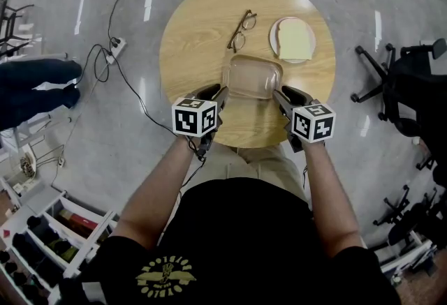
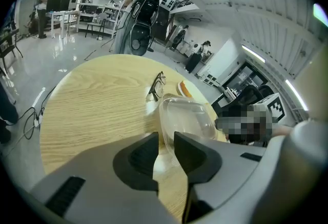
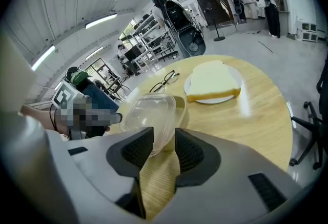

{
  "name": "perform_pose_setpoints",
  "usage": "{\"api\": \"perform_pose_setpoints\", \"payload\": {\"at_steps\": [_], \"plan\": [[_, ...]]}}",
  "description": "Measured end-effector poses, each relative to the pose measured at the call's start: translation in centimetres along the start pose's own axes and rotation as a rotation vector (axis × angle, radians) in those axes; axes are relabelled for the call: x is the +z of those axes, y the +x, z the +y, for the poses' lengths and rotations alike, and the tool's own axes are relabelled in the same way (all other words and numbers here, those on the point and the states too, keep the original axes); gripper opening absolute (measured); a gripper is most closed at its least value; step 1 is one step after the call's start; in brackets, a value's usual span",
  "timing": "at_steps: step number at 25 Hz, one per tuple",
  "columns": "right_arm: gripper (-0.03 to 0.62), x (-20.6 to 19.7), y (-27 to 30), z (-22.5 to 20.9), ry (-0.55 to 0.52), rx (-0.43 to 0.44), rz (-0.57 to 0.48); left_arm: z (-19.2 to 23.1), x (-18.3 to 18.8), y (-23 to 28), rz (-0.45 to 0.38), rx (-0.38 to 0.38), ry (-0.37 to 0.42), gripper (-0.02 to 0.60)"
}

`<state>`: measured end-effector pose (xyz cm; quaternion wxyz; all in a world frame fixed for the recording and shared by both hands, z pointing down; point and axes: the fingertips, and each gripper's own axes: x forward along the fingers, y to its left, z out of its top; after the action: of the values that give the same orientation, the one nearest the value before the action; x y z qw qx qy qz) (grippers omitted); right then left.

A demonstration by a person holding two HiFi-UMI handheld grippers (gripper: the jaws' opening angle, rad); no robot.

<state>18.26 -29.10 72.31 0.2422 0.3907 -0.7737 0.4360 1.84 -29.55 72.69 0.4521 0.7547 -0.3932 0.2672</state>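
Round wooden table (image 1: 195, 38): stands on a grey floor, with a black office chair (image 1: 401, 80) off to the person's right and a white power strip (image 1: 115, 49) with its cable on the floor to the left.

Clear plastic container (image 1: 251, 77): rectangular with rounded corners, empty, at the near middle of the table, directly in front of the person. It is held from both sides. The right gripper view shows it tilted, though whether any part rests on the wood cannot be settled.

Left gripper (image 1: 222, 93): at the container's near left edge. Its own view shows the two jaws drawn close with the thin clear rim pinched between them.

Right gripper (image 1: 278, 94): at the near right edge, mirroring the other. Its jaws are likewise closed on the rim, and the container's wall rises just beyond them.

White plate (image 1: 274, 35): on the far right of the table, just beyond the container and apart from it.

Slice of bread (image 1: 295, 42): lies flat on the plate, covering most of it.

Eyeglasses (image 1: 242, 30): dark-framed, folded, lying left of the plate and beyond the container, touching neither.
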Motion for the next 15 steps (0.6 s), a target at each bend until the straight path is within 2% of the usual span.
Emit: {"api": "perform_pose_setpoints", "payload": {"at_steps": [5, 9, 11, 15], "plan": [[0.146, -0.4, 0.4, -0.1, 0.009, -0.002, 0.004, 0.0, -0.1, 0.2, 0.002, -0.022, -0.019, 0.108], [0.124, -0.4, 0.3, -0.2, 0.035, -0.001, -0.006, -0.4, -0.4, 0.2, 0.005, -0.074, -0.058, 0.105], [0.097, -0.3, 0.1, -0.2, 0.037, -0.005, -0.017, -0.9, -0.5, 0.2, 0.006, -0.082, -0.046, 0.071], [0.083, -0.3, -0.3, 0.0, 0.029, -0.014, -0.033, -1.1, -0.7, 0.1, 0.0, -0.055, -0.016, 0.056]]}}
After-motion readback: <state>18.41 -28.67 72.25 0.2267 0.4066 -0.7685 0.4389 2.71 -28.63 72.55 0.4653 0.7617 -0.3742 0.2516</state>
